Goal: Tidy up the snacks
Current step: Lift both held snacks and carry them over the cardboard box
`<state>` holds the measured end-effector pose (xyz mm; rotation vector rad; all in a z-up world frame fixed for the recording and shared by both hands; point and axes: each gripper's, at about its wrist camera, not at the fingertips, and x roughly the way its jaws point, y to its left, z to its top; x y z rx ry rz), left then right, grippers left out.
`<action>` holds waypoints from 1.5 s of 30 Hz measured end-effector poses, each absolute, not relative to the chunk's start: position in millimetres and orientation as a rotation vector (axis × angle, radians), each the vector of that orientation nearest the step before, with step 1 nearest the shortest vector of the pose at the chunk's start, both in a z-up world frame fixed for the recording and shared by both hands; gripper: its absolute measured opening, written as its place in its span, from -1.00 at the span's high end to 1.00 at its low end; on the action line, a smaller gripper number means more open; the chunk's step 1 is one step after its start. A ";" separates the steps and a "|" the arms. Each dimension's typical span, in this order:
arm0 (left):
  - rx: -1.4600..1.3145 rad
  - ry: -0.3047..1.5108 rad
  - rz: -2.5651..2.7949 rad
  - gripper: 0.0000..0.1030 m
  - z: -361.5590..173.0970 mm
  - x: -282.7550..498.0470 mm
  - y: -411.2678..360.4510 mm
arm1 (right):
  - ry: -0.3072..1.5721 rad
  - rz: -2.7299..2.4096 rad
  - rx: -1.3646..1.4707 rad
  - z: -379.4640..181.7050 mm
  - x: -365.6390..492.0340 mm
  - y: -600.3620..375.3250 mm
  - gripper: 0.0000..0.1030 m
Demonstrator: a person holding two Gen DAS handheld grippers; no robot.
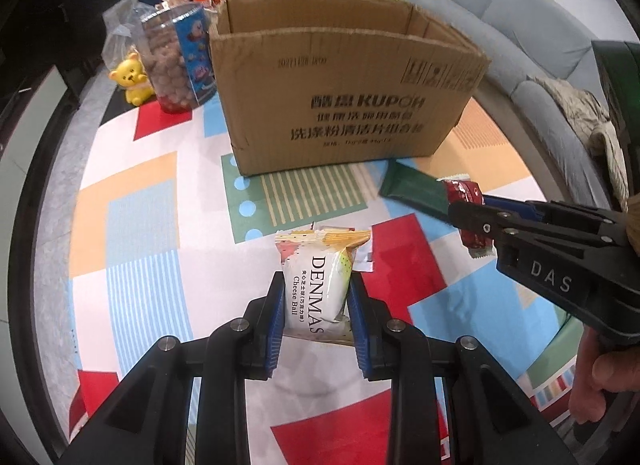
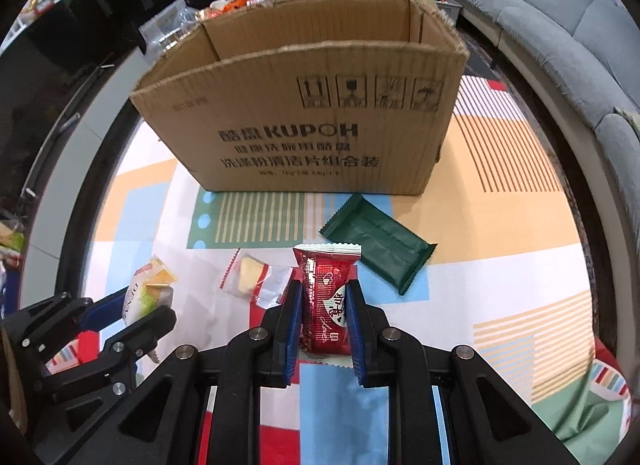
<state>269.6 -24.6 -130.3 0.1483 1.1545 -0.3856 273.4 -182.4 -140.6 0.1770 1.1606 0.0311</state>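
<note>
Left gripper (image 1: 318,297): fingers clamped on white cheese-ball pack (image 1: 316,285), held above desk (image 1: 132,225). Right gripper (image 2: 323,305): fingers pinched on red pack (image 2: 326,301). Open box (image 2: 304,121) behind; green bar (image 2: 378,243) lies before it.

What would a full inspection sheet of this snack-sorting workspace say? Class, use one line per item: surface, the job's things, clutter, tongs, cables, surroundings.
Surface: patterned tablecloth, multicoloured blocks and stripes.
Job's things: open cardboard box; green wrapper and a small clear packet lying in front of it.
Clutter: clear tub of round snacks, yellow bear figure, loose snacks behind the box.
Tongs: left tongs shut on a white Cheese Ball packet; right tongs shut on a red packet.
Cables: nothing seen.
Surroundings: grey sofa with plush toys.
</note>
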 end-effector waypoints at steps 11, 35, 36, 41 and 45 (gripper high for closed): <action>0.121 1.103 -0.325 0.42 -97.2 257.7 -30.7 | 1.090 0.047 0.160 -112.2 259.4 -190.3 0.57; 0.077 0.961 -0.252 0.42 -31.3 263.8 -44.1 | 0.916 0.080 0.092 -43.2 248.7 -198.9 0.57; 0.075 0.956 -0.250 0.42 -29.0 265.3 -44.6 | 0.911 0.081 0.090 -41.3 249.8 -199.3 0.57; 0.074 0.937 -0.250 0.42 -18.6 273.8 -46.1 | 0.882 0.083 0.086 -29.3 255.1 -200.4 0.56; 0.072 0.920 -0.251 0.42 -9.4 282.5 -49.5 | 0.856 0.084 0.074 -19.7 259.7 -201.4 0.56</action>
